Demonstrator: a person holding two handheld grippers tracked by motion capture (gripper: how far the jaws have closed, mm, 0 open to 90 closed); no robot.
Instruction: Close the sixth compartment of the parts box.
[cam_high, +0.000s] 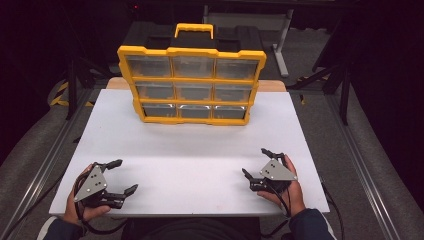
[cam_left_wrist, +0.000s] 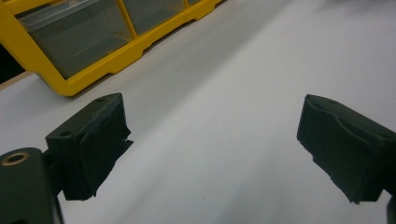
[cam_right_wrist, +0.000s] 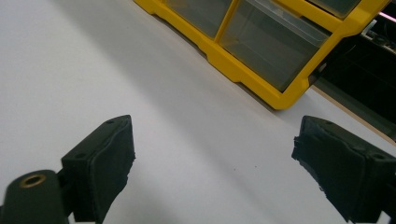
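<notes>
A yellow organiser case with clear drawers in three rows stands upright at the far middle of the white table. My left gripper rests near the front left edge, open, with nothing between its jaws. My right gripper sits near the front right edge, also open and empty. In the left gripper view the gripper points over bare table toward the case's lower corner. In the right gripper view the gripper faces the case's bottom drawers.
A yellow carry handle tops the case. A wooden strip shows behind the white table. Dark metal stands and floor rails flank the table. The table's front half lies bare between the grippers.
</notes>
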